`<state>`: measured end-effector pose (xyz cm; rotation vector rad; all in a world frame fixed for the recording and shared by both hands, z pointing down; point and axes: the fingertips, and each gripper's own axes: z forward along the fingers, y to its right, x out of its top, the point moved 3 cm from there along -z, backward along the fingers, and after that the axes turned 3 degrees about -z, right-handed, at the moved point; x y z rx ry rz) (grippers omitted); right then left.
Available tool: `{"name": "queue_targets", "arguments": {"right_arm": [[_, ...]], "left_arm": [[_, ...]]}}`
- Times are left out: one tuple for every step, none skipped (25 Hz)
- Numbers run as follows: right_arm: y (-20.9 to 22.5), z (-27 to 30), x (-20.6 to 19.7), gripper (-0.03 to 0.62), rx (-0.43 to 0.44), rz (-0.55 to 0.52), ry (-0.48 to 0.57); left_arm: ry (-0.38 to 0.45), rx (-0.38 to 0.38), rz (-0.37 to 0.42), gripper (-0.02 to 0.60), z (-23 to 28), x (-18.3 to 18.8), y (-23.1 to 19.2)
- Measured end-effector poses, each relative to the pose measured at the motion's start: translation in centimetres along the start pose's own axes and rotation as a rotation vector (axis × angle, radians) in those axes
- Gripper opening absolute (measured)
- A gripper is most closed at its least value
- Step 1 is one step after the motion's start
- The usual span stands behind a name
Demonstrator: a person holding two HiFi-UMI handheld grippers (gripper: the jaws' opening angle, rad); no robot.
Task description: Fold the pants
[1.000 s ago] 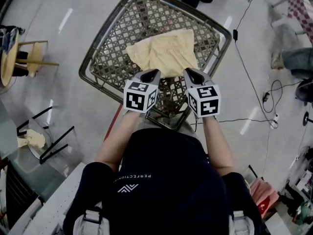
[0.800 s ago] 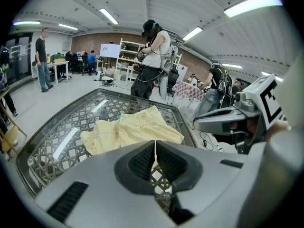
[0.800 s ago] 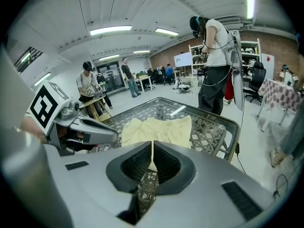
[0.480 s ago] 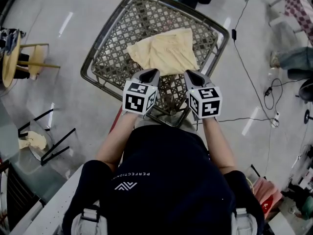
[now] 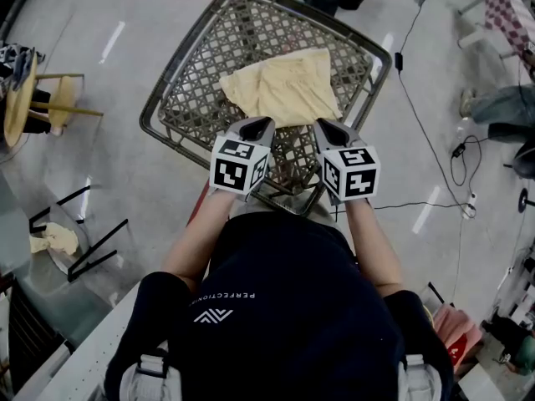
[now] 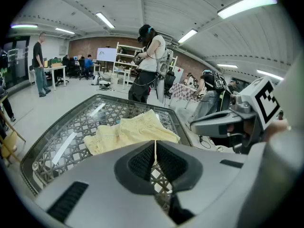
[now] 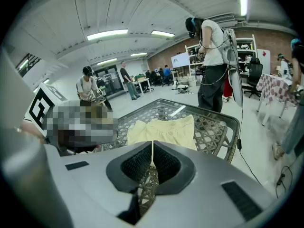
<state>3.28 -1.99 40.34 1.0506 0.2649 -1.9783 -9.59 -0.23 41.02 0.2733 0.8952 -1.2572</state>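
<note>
Here, a pair of pale yellow pants [image 5: 284, 86] lies loosely bunched on a table [image 5: 188, 98] with a woven lattice top under a dark rim. In the head view they sit on the middle and far part of the top, and the lattice is bare on the left and along the near edge.

Both hands hold their tools side by side over the near edge of the table, pointing forward and down. The left gripper [image 5: 260, 124] has its jaws pressed together. In its own view only a thin slit shows between the ribbed pads, with no cloth caught in it, and the pants lie just past the tips. The right gripper [image 5: 323, 125] is closed in the same way, its pads meeting in a narrow line with nothing pinched. In the head view both tips lie at the near hem of the pants, but whether they touch the cloth cannot be told.

Another person [image 7: 213, 56] stands at the far side of the table. A wooden chair [image 5: 42, 98] stands on the floor to the left, and a thin cable [image 5: 426, 144] runs across the floor on the right.
</note>
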Motion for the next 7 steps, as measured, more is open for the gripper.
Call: {"name": "queue_targets", "arguments": {"right_arm": [[-0.11, 0.01, -0.05, 0.040, 0.001, 0.000, -0.001], [-0.23, 0.02, -0.16, 0.040, 0.002, 0.000, -0.003], [-0.35, 0.03, -0.31, 0.040, 0.004, 0.001, -0.006], [-0.47, 0.02, -0.45, 0.040, 0.006, 0.003, -0.009], [-0.56, 0.02, -0.54, 0.040, 0.007, 0.004, -0.010], [-0.64, 0.01, -0.61, 0.040, 0.009, 0.005, -0.010], [-0.71, 0.01, -0.65, 0.040, 0.010, 0.007, -0.010]], "left_arm": [[-0.002, 0.000, -0.001, 0.017, -0.04, -0.10, -0.07], [-0.004, 0.000, -0.002, 0.017, -0.07, -0.21, -0.11], [-0.007, -0.001, -0.003, 0.017, -0.09, -0.33, -0.11], [-0.009, -0.002, -0.003, 0.017, -0.11, -0.43, -0.08], [-0.011, -0.004, -0.002, 0.017, -0.13, -0.50, -0.03], [-0.012, -0.006, 0.000, 0.017, -0.13, -0.54, 0.03], [-0.013, -0.009, 0.002, 0.017, -0.14, -0.57, 0.10]]}}
